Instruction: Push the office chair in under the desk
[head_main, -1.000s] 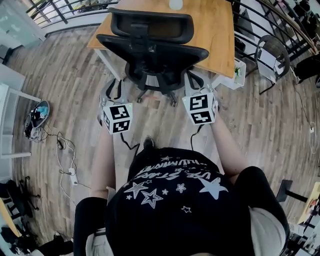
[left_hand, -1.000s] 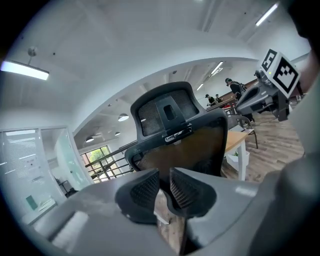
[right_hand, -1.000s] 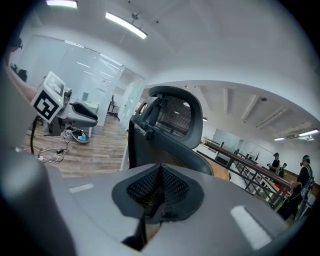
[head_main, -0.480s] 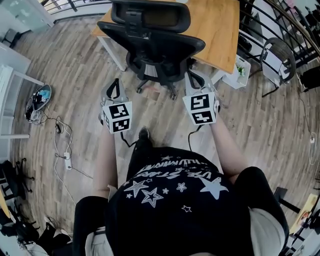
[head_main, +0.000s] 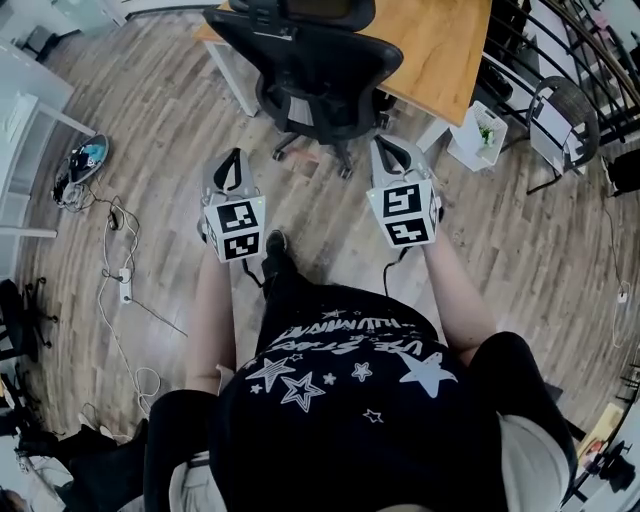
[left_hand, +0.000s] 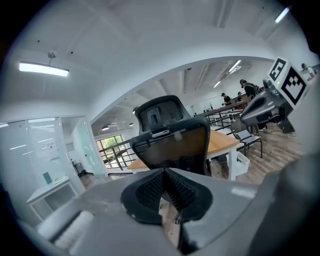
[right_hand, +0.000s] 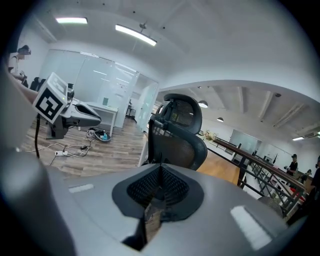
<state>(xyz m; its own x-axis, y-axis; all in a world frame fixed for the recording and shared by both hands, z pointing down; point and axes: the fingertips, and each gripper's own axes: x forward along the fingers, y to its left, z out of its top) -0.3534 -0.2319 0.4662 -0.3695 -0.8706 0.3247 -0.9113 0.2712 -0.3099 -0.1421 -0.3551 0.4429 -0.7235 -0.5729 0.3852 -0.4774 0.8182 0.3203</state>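
The black mesh office chair stands at the top of the head view, its seat toward the wooden desk and its back toward me. My left gripper hangs shut and empty over the floor, below and left of the chair's base and clear of it. My right gripper is shut and empty too, just off the base's right side. The left gripper view has the chair ahead of the closed left gripper, with the desk behind. In the right gripper view the chair stands beyond the closed right gripper.
A power strip with loose cables and a blue-black object lie on the wood floor at left. A white bin and a black wire chair stand right of the desk. A white table's legs are at far left.
Both grippers have drawn back from the chair, and the gap to its base has grown. The chair and desk have slid up toward the top edge of the head view.
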